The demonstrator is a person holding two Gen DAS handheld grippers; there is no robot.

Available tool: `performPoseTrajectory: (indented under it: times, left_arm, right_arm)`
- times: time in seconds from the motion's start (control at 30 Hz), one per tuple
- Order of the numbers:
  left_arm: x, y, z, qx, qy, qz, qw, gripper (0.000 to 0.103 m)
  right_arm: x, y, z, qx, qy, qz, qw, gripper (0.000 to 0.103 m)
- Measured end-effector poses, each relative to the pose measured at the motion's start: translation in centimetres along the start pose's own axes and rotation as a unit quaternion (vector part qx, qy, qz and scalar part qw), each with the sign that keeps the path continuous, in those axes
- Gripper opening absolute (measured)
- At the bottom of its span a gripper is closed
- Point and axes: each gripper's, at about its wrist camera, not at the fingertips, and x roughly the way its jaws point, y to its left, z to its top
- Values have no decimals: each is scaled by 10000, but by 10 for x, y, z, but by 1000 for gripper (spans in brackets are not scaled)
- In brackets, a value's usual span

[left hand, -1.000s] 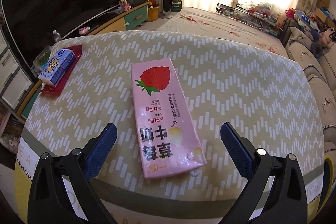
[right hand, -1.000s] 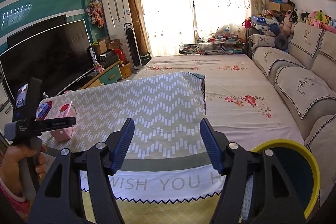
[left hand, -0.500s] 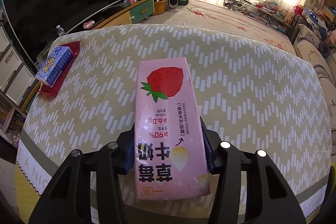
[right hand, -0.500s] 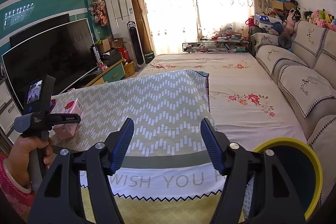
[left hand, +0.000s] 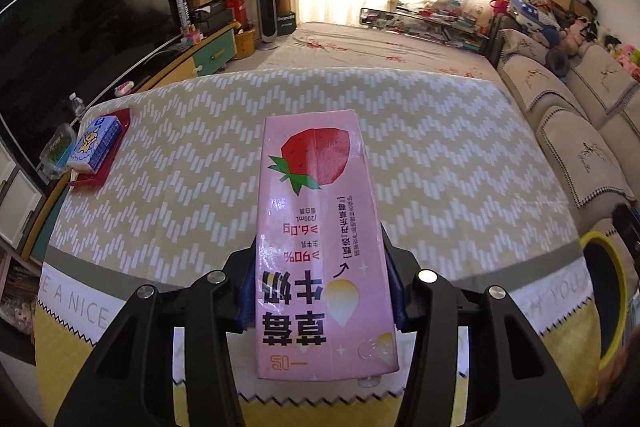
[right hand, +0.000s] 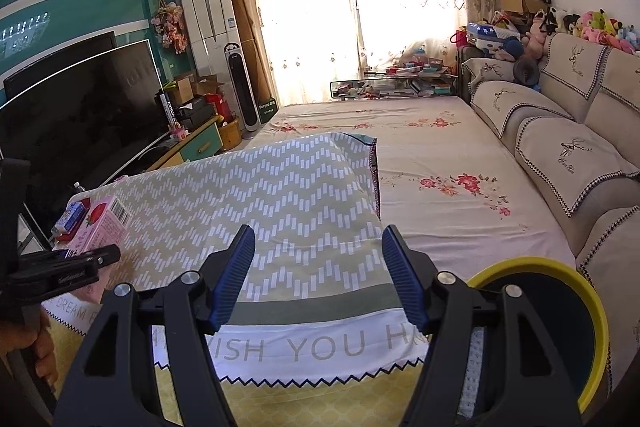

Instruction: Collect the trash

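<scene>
Left wrist view: left gripper (left hand: 322, 291) clamps a pink milk carton (left hand: 320, 235) at six o'clock, above the tablecloth (left hand: 460, 163); right gripper (right hand: 318, 279) gapes wide, holding nothing.

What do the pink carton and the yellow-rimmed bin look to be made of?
Pink carton: coated paperboard by the look, with sharp folded edges, glossy print and a barcode side. Yellow-rimmed bin: probably moulded plastic, given its smooth, even rim and dark interior, though the view leaves it uncertain.

Pink carton (left hand: 320, 239), print upside down: "草莓牛奶", "≥90%", "200mL". Tablecloth (right hand: 280, 187) hem: "WISH YOU", "DREAM"; left wrist view: "A NICE".
</scene>
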Motion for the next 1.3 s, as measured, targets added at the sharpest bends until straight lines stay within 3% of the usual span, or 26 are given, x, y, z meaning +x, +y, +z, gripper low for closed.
performPoseTrajectory:
  times: [0.2,0.4,0.53,0.7,0.87,1.07,1.13,1.2,1.3]
  left_arm:
    - [-60,-57,-20,605,-234,-714,9953,49]
    - [-100,-147,-31,1357,-243,-1574,9779,49]
    - [-114,-221,-42,1871,-154,-2050,9606,49]
    - [-117,-307,-63,2430,87,-2342,9413,49]
    - [-86,-371,-80,2741,748,-2508,9254,49]
    - [-35,-406,-84,2723,1171,-2477,9224,51]
    - [-22,-415,-84,2709,1295,-2424,9226,72]
    - [-12,-405,-82,2584,1377,-2351,9268,73]
    - [-22,-381,-77,2426,1290,-2521,9279,73]
  right_arm:
    - [-63,-30,6,210,-618,-207,9977,63]
    - [-147,-94,-16,350,-944,-939,9905,66]
    - [-185,-138,-38,534,-873,-1433,9844,66]
    - [-197,-183,-68,864,-567,-1867,9770,66]
    - [-200,-200,-84,1038,-442,-1949,9743,66]
    - [-209,-198,-79,1037,-530,-1978,9733,66]
    - [-215,-194,-77,1032,-565,-1970,9733,66]
    - [-219,-188,-75,1003,-604,-1972,9733,66]
    - [-225,-182,-73,958,-651,-1904,9749,67]
